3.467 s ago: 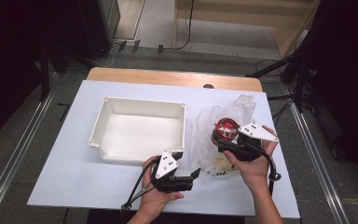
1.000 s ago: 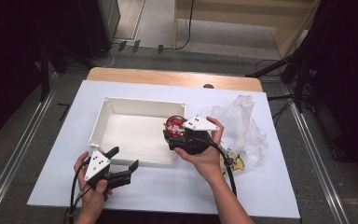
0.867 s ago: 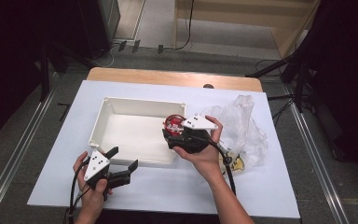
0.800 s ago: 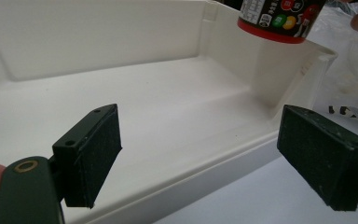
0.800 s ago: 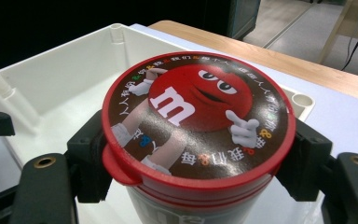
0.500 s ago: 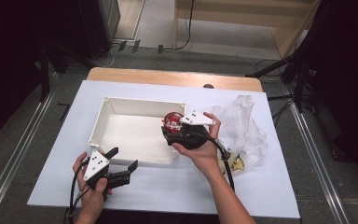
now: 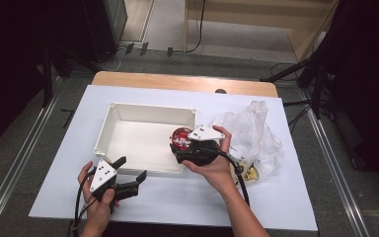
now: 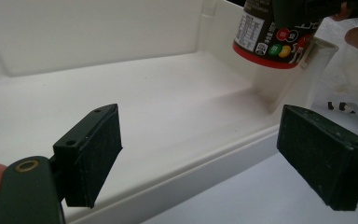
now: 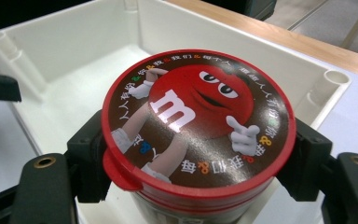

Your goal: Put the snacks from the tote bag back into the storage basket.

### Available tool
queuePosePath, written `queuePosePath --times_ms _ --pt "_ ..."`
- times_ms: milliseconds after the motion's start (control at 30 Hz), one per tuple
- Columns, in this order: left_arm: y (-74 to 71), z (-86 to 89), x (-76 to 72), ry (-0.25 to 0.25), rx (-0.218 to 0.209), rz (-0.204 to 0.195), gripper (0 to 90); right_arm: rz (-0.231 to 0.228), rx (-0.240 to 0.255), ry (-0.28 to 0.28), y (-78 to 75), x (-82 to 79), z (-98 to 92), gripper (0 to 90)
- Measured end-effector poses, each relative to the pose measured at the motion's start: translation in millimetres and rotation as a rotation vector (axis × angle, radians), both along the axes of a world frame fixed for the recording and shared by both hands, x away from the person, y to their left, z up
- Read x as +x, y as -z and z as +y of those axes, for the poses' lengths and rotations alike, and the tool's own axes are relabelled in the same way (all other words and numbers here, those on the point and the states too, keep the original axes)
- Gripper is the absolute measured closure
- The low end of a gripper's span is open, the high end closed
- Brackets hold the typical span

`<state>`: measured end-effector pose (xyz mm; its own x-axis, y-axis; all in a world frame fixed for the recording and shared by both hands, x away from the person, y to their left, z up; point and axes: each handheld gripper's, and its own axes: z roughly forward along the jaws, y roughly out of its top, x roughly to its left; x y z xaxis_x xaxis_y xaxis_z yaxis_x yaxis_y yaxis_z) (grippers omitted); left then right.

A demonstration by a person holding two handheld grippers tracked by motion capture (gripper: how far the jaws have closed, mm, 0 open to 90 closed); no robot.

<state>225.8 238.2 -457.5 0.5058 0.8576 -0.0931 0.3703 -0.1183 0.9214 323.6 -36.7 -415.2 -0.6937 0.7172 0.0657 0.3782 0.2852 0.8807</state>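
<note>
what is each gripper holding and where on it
The right gripper clamps the red-lidded candy tub by its sides just under the lid, over the white bin. The left gripper is open, holding nothing.

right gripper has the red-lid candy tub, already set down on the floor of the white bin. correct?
Not quite. The right gripper does hold the candy tub, but the left gripper view shows its base hanging above the white bin floor, by the bin's right wall, not set down.
</note>
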Motion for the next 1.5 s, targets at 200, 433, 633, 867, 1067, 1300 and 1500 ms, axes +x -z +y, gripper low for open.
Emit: queuePosePath --times_ms 200,433,633,867,1067,1300,1500 --pt "0.0 1.4 0.0 -0.003 0.002 -0.001 14.2 0.008 -0.024 -0.01 4.8 -1.2 0.9 26.2" --pt "-0.2 2.1 -0.4 -0.006 0.002 -0.002 14.2 0.022 -0.03 -0.021 8.0 -2.6 -1.5 25.2" --pt "-0.2 1.6 -0.5 -0.001 0.003 -0.003 14.2 0.007 0.014 0.011 3.4 -4.4 -11.4 25.1" --pt "0.3 1.0 -0.2 -0.004 0.003 -0.004 14.2 0.0 0.046 0.044 -1.9 -7.5 -31.4 24.4" --pt "0.7 1.2 0.1 -0.009 0.009 -0.005 14.2 -0.005 0.067 0.079 -3.3 -13.1 -52.6 23.5" --pt "1.1 0.6 -0.1 -0.01 0.009 -0.006 14.2 -0.001 0.086 0.13 -1.5 -20.4 -80.6 19.7" --pt "1.4 0.7 0.1 -0.011 0.008 -0.004 14.2 0.005 0.097 0.174 2.7 -26.3 -104.7 19.5"
